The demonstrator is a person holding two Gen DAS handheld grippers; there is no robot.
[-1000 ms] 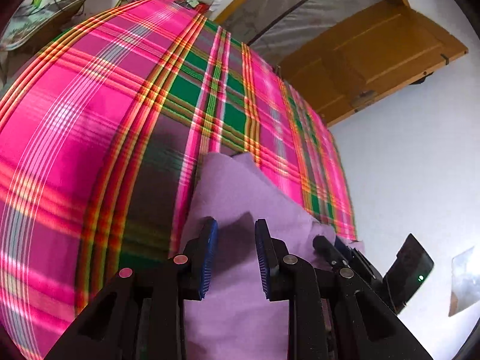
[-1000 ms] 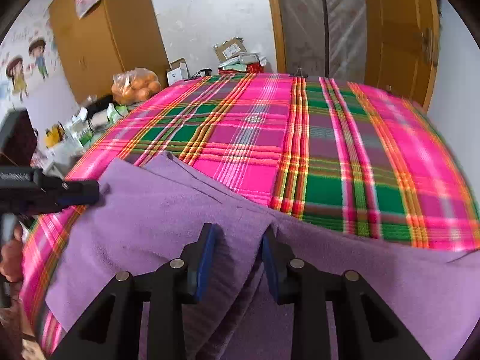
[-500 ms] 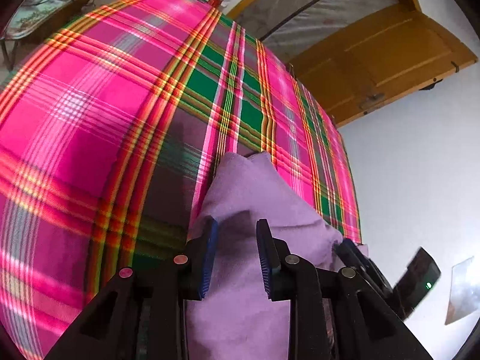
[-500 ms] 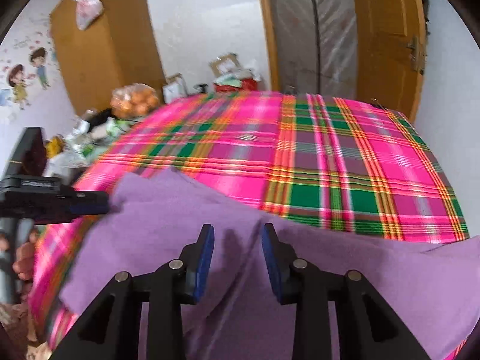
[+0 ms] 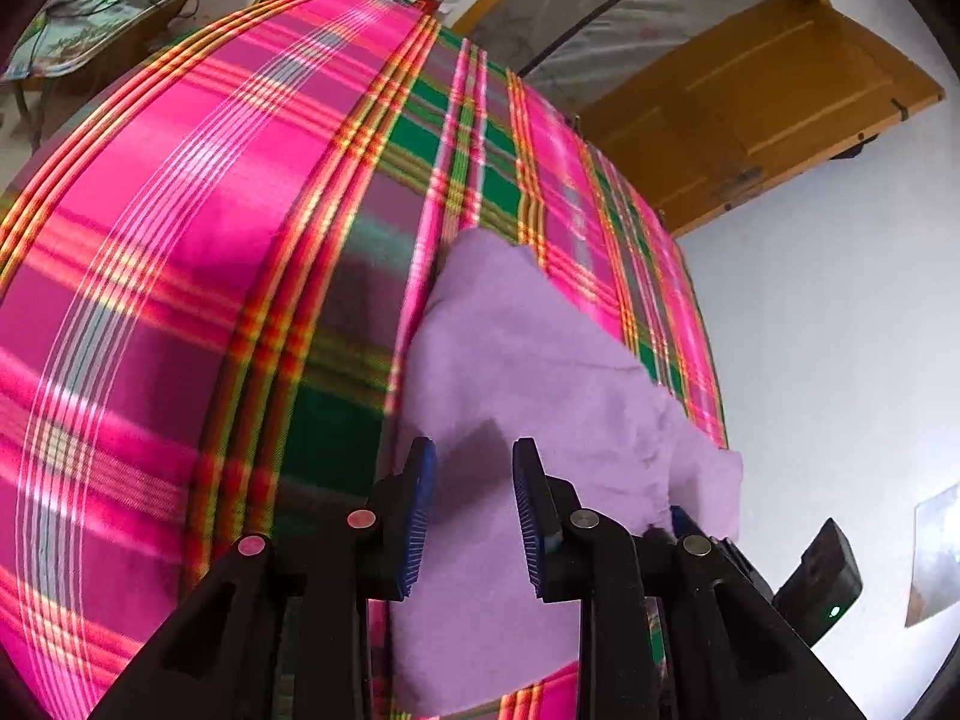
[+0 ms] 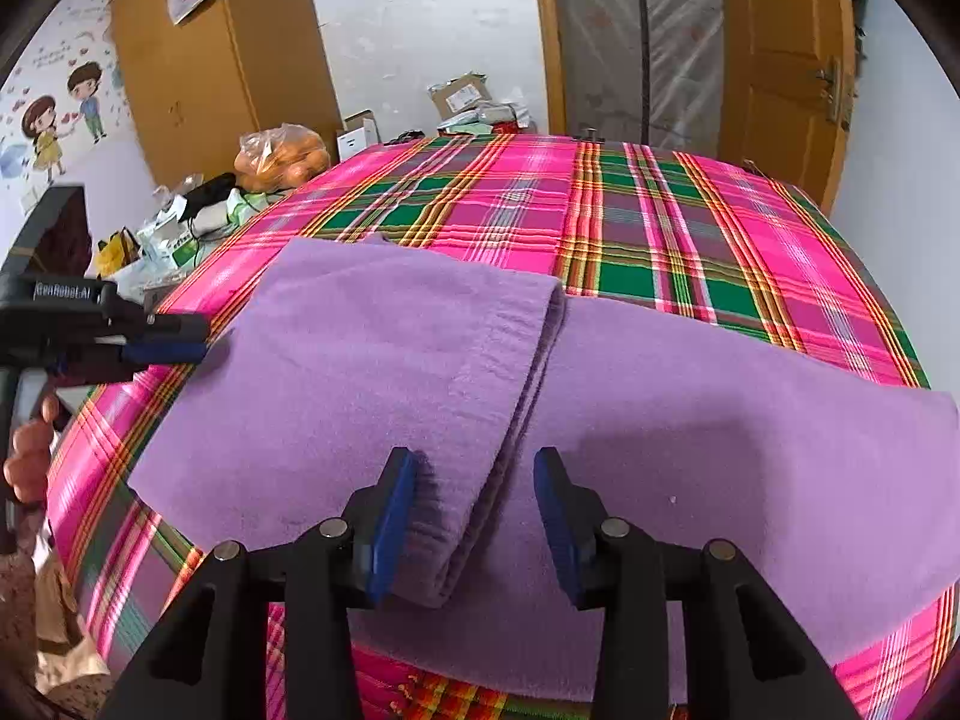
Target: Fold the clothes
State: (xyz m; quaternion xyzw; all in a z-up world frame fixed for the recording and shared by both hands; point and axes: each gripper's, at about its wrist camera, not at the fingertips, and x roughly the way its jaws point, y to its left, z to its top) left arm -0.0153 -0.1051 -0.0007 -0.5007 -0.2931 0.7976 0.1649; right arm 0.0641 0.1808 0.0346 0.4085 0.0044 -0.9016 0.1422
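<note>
While the purple cloth [image 6: 420, 360] lay on the plaid bed [image 6: 690, 222], one side folded over, your right gripper [image 6: 474, 516] was wide with the fold edge between its fingers. Your left gripper [image 5: 471, 510] gaped, empty. Next, I think, grab that edge.

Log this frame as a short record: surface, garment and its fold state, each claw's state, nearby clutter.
surface: bed with pink-green plaid cover
garment: purple fleece cloth, lying flat on the cover
fold state: left part folded over the middle, folded edge running front to back
left claw: open, over the cloth's end, gripping nothing
right claw: open, straddling the folded edge, gripping nothing
clutter: bag of oranges and cardboard boxes beyond the bed
</note>
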